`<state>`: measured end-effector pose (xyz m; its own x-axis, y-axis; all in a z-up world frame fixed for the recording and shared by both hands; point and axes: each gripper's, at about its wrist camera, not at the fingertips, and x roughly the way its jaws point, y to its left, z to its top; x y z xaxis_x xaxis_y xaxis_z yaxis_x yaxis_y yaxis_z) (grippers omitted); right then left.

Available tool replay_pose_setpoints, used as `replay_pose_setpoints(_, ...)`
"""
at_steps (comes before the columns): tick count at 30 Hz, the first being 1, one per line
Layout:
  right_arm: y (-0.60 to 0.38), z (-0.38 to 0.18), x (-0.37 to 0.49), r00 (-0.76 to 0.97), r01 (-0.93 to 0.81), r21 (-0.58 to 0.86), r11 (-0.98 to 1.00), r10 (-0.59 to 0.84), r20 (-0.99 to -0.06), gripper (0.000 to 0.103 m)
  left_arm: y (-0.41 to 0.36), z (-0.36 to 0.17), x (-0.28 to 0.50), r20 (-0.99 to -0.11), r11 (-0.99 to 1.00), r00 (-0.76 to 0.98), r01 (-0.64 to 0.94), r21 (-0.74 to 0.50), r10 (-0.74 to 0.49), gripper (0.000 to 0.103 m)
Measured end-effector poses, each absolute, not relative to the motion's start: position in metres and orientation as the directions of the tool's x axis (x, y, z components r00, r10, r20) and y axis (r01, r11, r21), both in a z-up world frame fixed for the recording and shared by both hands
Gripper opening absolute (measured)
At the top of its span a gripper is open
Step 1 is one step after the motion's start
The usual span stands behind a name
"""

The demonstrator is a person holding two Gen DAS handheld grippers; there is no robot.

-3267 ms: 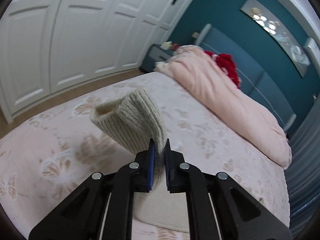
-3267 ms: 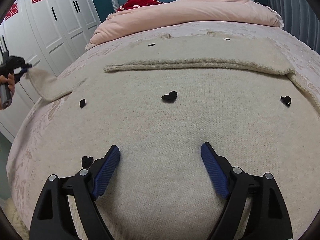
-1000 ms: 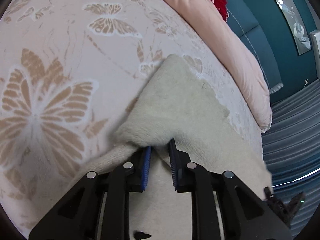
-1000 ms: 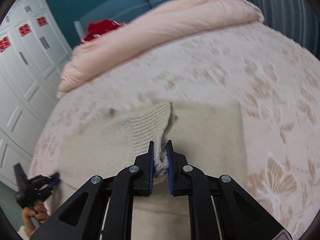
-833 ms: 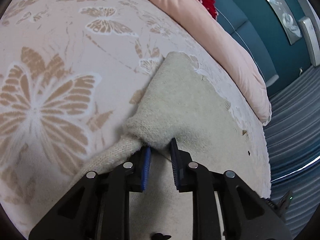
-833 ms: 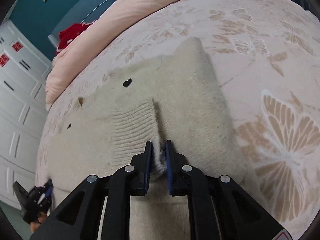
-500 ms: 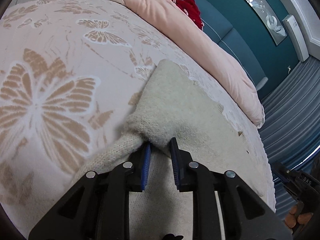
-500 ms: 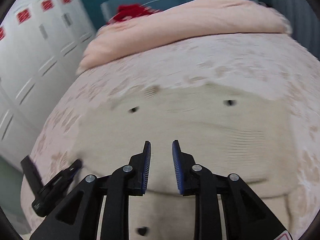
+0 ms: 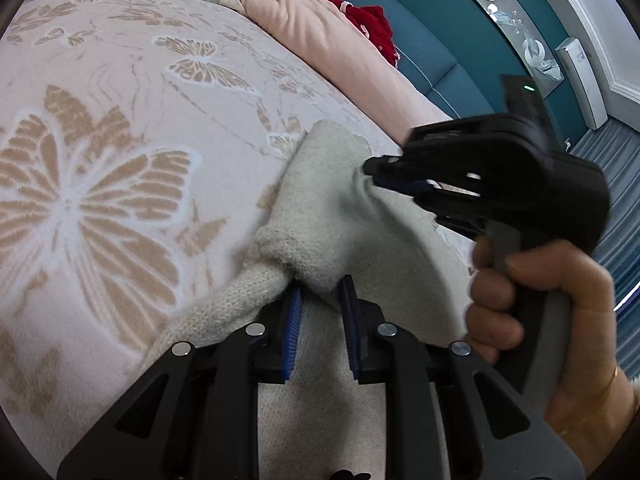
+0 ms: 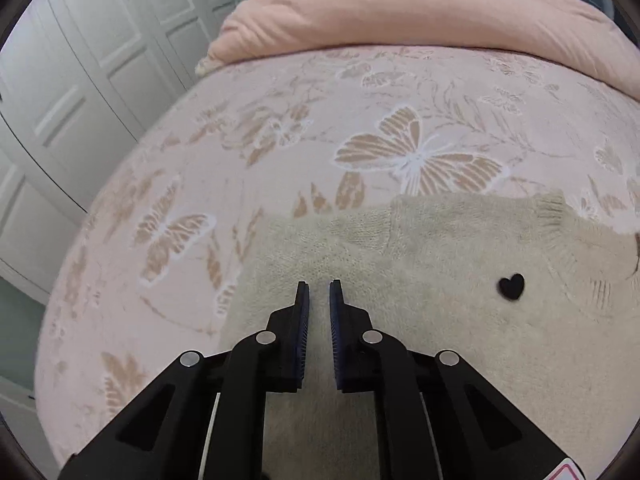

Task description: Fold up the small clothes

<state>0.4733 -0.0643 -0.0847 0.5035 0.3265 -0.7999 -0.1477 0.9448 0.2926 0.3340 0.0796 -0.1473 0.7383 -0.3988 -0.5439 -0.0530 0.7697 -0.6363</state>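
A cream knit sweater [image 10: 420, 312] with small black hearts [image 10: 512, 286] lies on a pink butterfly bedspread [image 9: 100, 200]. My left gripper [image 9: 320, 292] is shut on a folded bunch of the sweater [image 9: 320, 216] at its left side, with a sleeve trailing down to the left. My right gripper [image 10: 319, 292] hovers over the sweater's left part, its jaws nearly closed with a narrow gap and nothing between them. It also shows in the left wrist view [image 9: 384, 168], held by a hand, close above the folded sweater.
A pink duvet [image 10: 420, 12] is piled at the head of the bed, with a red item [image 9: 368, 20] behind it. White wardrobe doors [image 10: 80, 60] stand to the left. A teal headboard and wall [image 9: 460, 60] lie beyond.
My right gripper let go of the ribbed sleeve cuff and swung over to the sweater's left side, beside my left gripper. My left gripper stays shut on the sweater.
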Motion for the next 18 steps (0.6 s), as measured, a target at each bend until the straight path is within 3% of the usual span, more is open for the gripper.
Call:
replay_pose_setpoints(2, -0.097, -0.077, 0.441, 0.538, -0.121, 0.31, 0.943, 0.325, -0.778, 0.008, 0.079, -0.147, 0.334, -0.544, 0.771, 0.738, -0.053, -0.635, -0.398, 0.02)
replay_pose_setpoints(5, -0.169, -0.096, 0.395, 0.519, -0.009, 0.259, 0.966, 0.226, -0.824, 0.007, 0.079, -0.147, 0.334, -0.545, 0.772, 0.738, -0.053, -0.634, -0.397, 0.02)
replay_pose_setpoints(6, -0.197, -0.104, 0.38, 0.513, 0.018, 0.267, 0.963, 0.22, -0.83, 0.0, 0.079, -0.147, 0.334, -0.547, 0.773, 0.738, -0.053, -0.632, -0.396, 0.02)
replay_pose_setpoints(9, -0.266, -0.092, 0.341, 0.553, 0.132, 0.338, 0.932, 0.214, -0.805, 0.0, 0.078, -0.146, 0.335, -0.555, 0.78, 0.734, -0.057, -0.623, -0.391, 0.02)
replay_pose_setpoints(10, -0.284, -0.08, 0.327, 0.582, 0.183, 0.326, 0.927, 0.165, -0.796, 0.014, 0.077, -0.146, 0.335, -0.559, 0.782, 0.733, -0.058, -0.62, -0.388, 0.02)
replay_pose_setpoints(12, -0.313, -0.069, 0.306, 0.62, 0.236, 0.339, 0.911, 0.127, -0.774, 0.019, 0.075, -0.144, 0.336, -0.568, 0.791, 0.731, -0.062, -0.609, -0.379, 0.02)
replay_pose_setpoints(15, -0.344, -0.083, 0.294, 0.563, 0.34, 0.267, 0.902, 0.032, -0.826, 0.026, 0.072, -0.142, 0.338, -0.589, 0.812, 0.725, -0.07, -0.579, -0.358, 0.02)
replay_pose_setpoints(17, -0.355, -0.092, 0.29, 0.56, 0.35, 0.312, 0.883, 0.07, -0.825, 0.029, 0.069, -0.14, 0.338, -0.604, 0.829, 0.721, -0.074, -0.555, -0.34, 0.02)
replay_pose_setpoints(18, -0.356, -0.092, 0.29, 0.567, 0.353, 0.31, 0.883, 0.062, -0.822, 0.046, 0.068, -0.14, 0.339, -0.609, 0.835, 0.72, -0.076, -0.546, -0.333, 0.02)
